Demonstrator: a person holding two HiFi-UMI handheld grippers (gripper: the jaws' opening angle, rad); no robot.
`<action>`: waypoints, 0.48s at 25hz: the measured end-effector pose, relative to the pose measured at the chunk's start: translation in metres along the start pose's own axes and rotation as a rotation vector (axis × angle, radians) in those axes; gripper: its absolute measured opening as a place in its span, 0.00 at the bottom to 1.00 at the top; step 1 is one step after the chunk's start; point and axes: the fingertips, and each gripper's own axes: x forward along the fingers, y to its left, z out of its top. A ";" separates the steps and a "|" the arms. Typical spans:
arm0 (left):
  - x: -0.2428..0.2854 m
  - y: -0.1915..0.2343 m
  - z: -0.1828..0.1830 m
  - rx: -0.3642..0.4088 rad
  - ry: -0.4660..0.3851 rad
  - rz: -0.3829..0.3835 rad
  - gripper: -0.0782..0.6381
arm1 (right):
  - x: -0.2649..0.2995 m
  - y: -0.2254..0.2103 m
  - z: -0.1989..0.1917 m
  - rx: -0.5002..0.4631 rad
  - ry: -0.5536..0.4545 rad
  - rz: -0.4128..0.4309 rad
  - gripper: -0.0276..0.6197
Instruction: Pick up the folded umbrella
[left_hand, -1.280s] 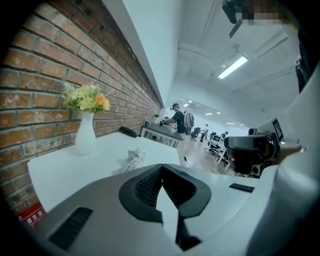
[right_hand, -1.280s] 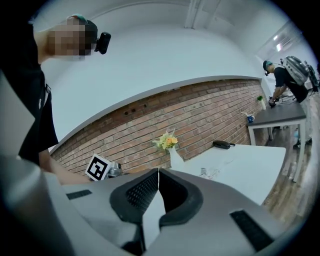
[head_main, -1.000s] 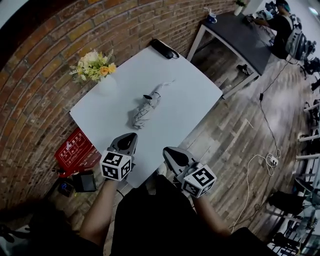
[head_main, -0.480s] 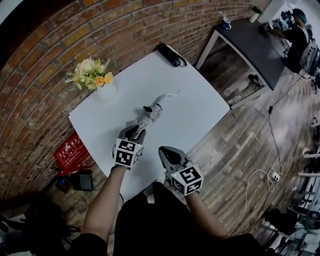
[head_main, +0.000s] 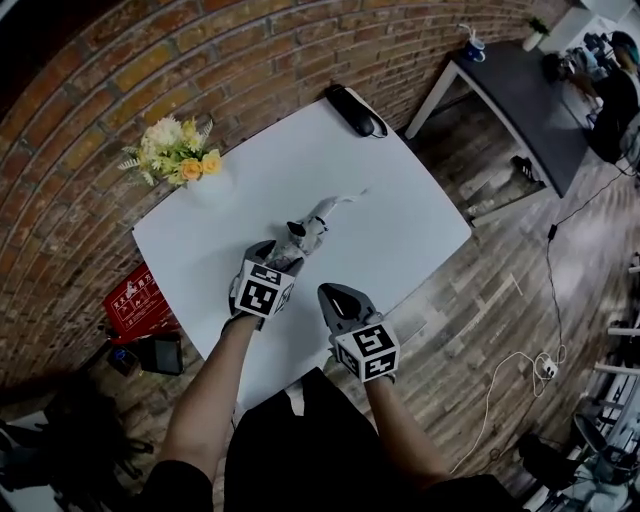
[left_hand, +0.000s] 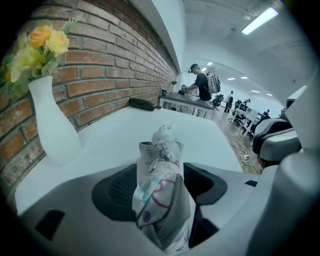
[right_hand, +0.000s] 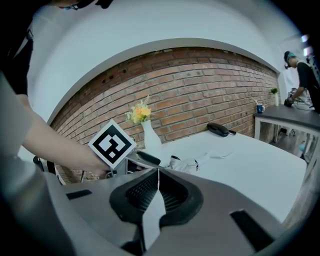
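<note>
Right gripper (head_main: 336, 294) over the near edge of the white table (head_main: 400, 230), jaws closed together, nothing in them. Left gripper (head_main: 272, 256) just ahead, jaws opening, near end of the folded umbrella (head_main: 318, 218) between them, pads not pressing. Umbrella lies mid-table. Vase (head_main: 212, 178) beyond, by the brick wall (head_main: 150, 70).

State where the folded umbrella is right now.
In the head view the folded umbrella lies on the white table, right of the vase of flowers, its near end between the opening jaws of the left gripper.
</note>
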 end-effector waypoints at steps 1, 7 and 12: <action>0.004 0.001 0.000 -0.010 0.011 -0.006 0.52 | 0.002 -0.003 0.000 0.004 0.002 -0.001 0.08; 0.024 -0.001 -0.001 0.038 0.084 -0.022 0.56 | 0.004 -0.016 -0.008 0.052 0.011 0.000 0.08; 0.038 -0.003 -0.006 0.100 0.168 -0.047 0.61 | 0.005 -0.021 -0.011 0.071 0.016 0.002 0.08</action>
